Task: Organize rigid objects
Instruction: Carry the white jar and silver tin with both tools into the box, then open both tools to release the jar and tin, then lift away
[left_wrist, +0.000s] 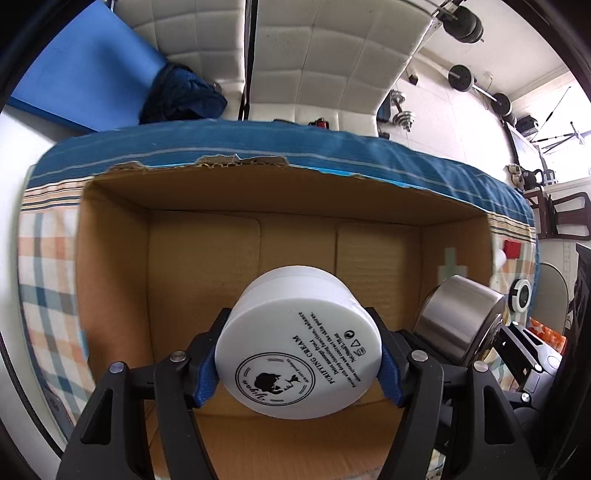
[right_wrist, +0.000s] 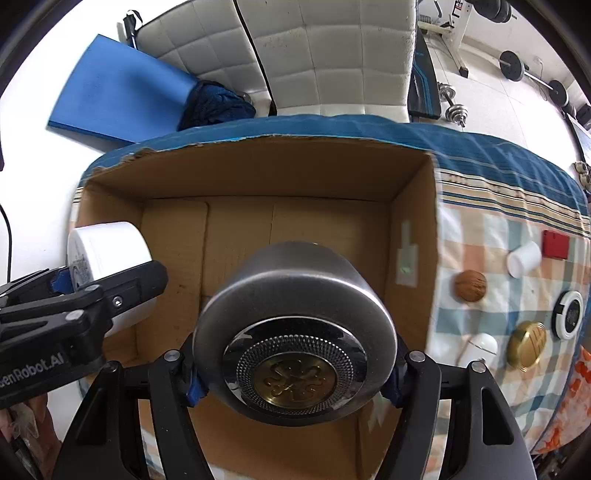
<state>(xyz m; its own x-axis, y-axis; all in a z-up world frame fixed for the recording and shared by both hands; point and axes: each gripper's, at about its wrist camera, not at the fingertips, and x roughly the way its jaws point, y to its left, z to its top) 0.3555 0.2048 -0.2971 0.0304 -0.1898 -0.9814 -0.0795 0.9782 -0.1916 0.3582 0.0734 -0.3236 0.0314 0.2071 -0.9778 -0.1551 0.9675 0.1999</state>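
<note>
Cardboard box (left_wrist: 288, 206) open-topped on a plaid-and-blue cloth (right_wrist: 491, 229); torn top rim on the far wall, brown floor bare in both views, nothing seen lying inside. Left tongs (left_wrist: 299, 365) clamped on a white cream jar (left_wrist: 295, 343), blue pads pressed on either side of the jar wall, jar held above the box opening; round flat face toward the camera, black print reading "PURIFYING CREAM" plus a circular logo, text upside down in the left wrist view. Right tongs (right_wrist: 291, 369) closed on a silver metal tin (right_wrist: 295, 325), held over the box just beside the jar; brushed cylindrical wall, polished ring on the near face, knurled band, brass-coloured embossed centre disc. Same tin visible at the right edge of the left wrist view, same jar at the left edge of the right wrist view, the two apart. Outside the box, on the cloth right of it: brown walnut-like ball (right_wrist: 470, 286), small white cup (right_wrist: 523, 258), red block (right_wrist: 555, 243), gold round lid (right_wrist: 526, 344), white rounded piece (right_wrist: 480, 347), white-and-black round gadget (right_wrist: 569, 314)
</note>
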